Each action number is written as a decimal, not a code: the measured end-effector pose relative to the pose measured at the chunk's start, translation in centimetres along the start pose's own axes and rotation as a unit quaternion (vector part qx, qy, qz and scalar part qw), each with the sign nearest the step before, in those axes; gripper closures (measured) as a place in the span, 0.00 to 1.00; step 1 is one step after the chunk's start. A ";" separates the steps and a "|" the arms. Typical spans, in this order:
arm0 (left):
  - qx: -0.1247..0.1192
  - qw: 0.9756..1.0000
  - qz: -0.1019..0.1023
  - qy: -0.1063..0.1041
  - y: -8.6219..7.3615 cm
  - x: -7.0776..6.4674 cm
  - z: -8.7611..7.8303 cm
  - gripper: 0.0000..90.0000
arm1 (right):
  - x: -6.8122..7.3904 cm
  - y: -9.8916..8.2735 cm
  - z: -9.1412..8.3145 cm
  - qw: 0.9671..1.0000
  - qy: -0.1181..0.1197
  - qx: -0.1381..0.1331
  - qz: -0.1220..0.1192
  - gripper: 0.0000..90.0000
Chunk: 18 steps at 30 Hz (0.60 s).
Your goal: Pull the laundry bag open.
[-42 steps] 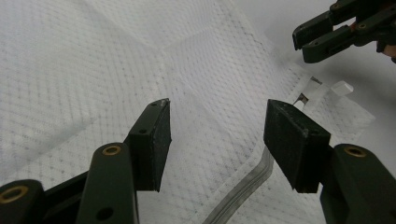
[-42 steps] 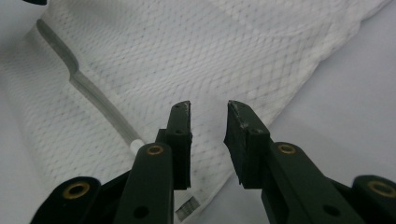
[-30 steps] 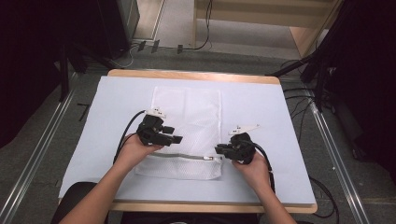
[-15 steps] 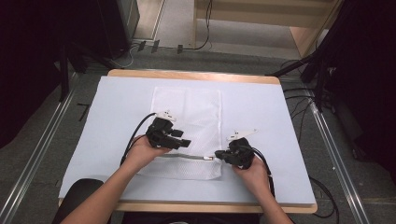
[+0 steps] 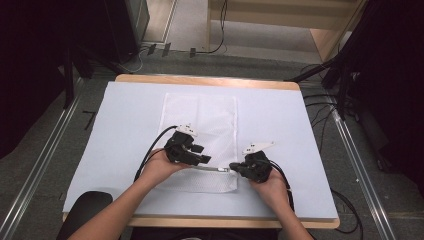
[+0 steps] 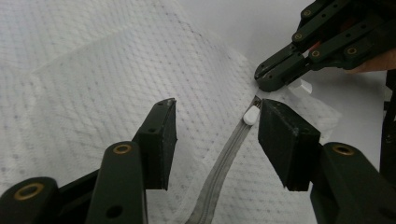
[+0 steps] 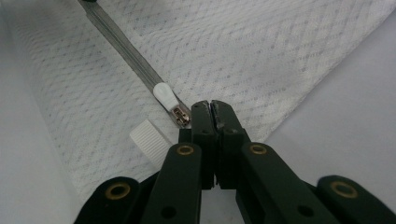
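A white mesh bag (image 5: 202, 117) lies flat on the table, its grey zipper (image 5: 216, 169) running along the near edge. My right gripper (image 5: 234, 168) is shut on the bag's edge just past the zipper's end (image 7: 212, 105). The white zipper pull (image 7: 166, 95) lies right beside its tips. My left gripper (image 5: 204, 160) hovers over the zipper with its jaws apart (image 6: 215, 109); they have just been closing. The zipper tape (image 6: 224, 158) runs between them, and the pull (image 6: 251, 115) sits at the tip of the right-hand jaw. The pads press on nothing.
A white sheet (image 5: 125, 130) covers the wooden table (image 5: 200, 80). A small white ribbed tab (image 7: 149, 137) lies on the bag next to the right gripper. Cables trail from both grippers toward the near edge. Dark equipment and metal rails flank the table.
My left gripper has moved right along the zipper, close to the right gripper. The right hand has stayed at the bag's near right corner.
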<state>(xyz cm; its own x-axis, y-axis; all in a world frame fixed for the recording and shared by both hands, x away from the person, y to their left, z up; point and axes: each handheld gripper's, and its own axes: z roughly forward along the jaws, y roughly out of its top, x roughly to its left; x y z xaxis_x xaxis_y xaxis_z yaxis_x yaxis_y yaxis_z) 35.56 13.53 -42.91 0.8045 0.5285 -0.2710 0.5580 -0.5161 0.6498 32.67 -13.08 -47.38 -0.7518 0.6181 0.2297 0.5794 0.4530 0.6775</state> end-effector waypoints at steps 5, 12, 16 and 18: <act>0.014 1.000 0.005 -0.008 0.0 -0.6 1.0 0.57 | 0.0 -0.2 0.0 1.000 0.001 -0.005 -0.007 1.00; 0.032 0.999 0.006 -0.027 0.0 -1.0 2.7 0.64 | 0.0 -0.1 0.0 1.000 0.002 -0.002 -0.006 1.00; 0.028 0.999 0.003 -0.037 0.0 -1.2 3.4 0.69 | -0.1 -0.1 0.0 1.000 0.003 -0.003 -0.007 1.00; 0.025 0.999 0.002 -0.039 0.0 -1.3 3.6 0.75 | -0.1 -0.1 0.0 1.000 0.005 -0.002 -0.006 1.00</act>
<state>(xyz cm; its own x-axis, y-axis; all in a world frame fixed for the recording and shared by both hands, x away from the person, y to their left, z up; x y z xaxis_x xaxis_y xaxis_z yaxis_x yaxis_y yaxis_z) 35.28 10.42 -45.15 0.8196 0.4723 -0.3243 0.5619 -0.5520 0.6161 32.71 -13.23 -47.47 -0.7616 0.6062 0.2291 0.5696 0.4575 0.6828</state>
